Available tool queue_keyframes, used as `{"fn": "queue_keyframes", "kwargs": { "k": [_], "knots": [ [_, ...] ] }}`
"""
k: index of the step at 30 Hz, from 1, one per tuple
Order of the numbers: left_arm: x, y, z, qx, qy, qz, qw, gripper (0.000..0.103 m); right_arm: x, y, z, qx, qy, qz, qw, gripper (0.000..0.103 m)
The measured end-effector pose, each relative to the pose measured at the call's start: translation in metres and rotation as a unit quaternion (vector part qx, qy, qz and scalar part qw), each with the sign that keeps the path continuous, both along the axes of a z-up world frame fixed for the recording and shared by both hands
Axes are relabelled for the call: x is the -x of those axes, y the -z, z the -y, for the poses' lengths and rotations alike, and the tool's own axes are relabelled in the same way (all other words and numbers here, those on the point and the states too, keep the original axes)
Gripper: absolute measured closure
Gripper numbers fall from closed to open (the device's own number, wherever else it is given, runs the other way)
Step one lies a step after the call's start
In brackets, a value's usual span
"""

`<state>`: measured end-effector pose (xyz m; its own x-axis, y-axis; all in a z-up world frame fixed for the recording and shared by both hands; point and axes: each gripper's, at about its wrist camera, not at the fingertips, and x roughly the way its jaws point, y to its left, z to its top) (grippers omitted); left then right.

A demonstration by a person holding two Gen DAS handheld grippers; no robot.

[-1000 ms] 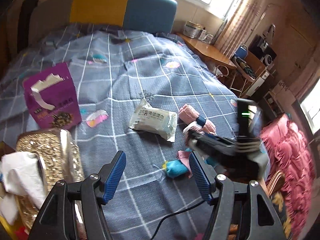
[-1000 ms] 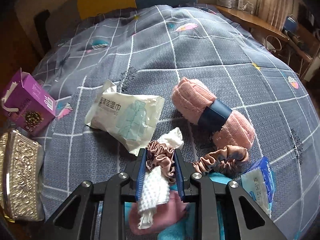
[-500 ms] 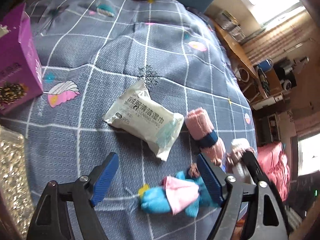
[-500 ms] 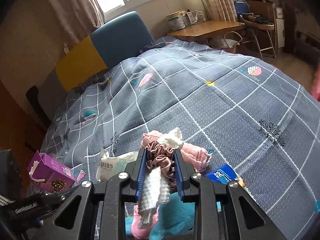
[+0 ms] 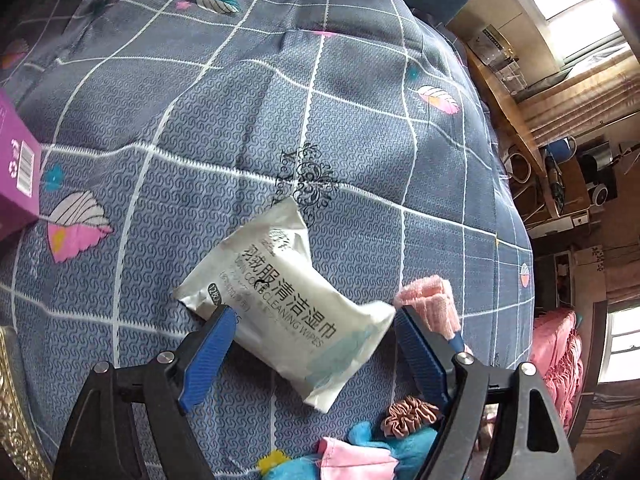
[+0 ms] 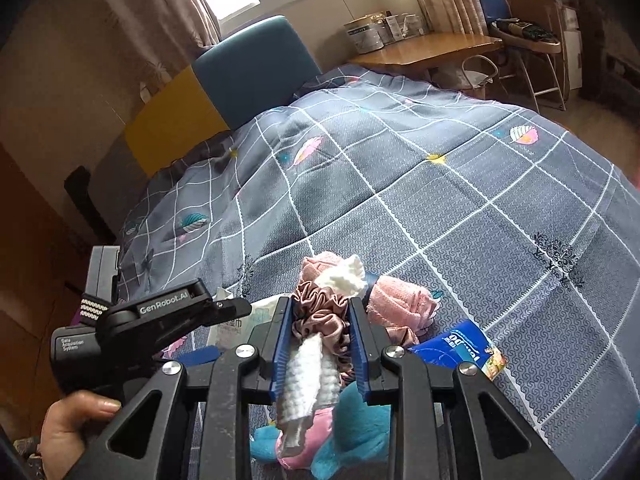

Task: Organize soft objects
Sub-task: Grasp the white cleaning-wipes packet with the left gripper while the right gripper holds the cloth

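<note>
Left tool (image 5: 310,326) spread over the wipes pack (image 5: 286,306); lower squarely, then close. Right tool (image 6: 320,340) pinches a scrunchie (image 6: 320,316) and white cloth (image 6: 306,376).

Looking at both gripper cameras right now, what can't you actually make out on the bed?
- Pink towel roll, left view: mostly behind the left gripper's finger.
- Purple box, left view: cut off by the picture's edge.
- Blue and pink toy, right view: largely hidden behind the right gripper and the scrunchie it holds.
</note>
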<state>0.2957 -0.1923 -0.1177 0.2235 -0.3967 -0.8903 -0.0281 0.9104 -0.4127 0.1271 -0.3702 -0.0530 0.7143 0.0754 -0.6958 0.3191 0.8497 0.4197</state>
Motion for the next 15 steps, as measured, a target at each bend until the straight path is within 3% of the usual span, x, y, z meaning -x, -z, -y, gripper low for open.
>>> {"fn": "queue_keyframes", "kwargs": {
  "k": [5, 11, 13, 15],
  "knots": [
    [-0.012, 0.005, 0.008, 0.01, 0.019, -0.007, 0.9997, 0.019, 0.001, 0.0, 0.002, -0.008, 0.003, 0.002, 1.0, 0.075],
    [-0.006, 0.008, 0.04, -0.072, 0.093, 0.007, 0.993, 0.021, -0.002, 0.003, 0.001, -0.013, -0.005, -0.004, 1.0, 0.075],
    [0.0, 0.008, 0.047, -0.102, 0.117, 0.027, 0.9875, 0.034, -0.002, 0.003, 0.001, -0.014, -0.006, -0.005, 1.0, 0.075],
    [0.004, 0.008, 0.052, -0.108, 0.129, 0.04, 0.985, 0.043, -0.003, 0.004, -0.001, -0.01, -0.007, -0.008, 1.0, 0.075]
  ]
}}
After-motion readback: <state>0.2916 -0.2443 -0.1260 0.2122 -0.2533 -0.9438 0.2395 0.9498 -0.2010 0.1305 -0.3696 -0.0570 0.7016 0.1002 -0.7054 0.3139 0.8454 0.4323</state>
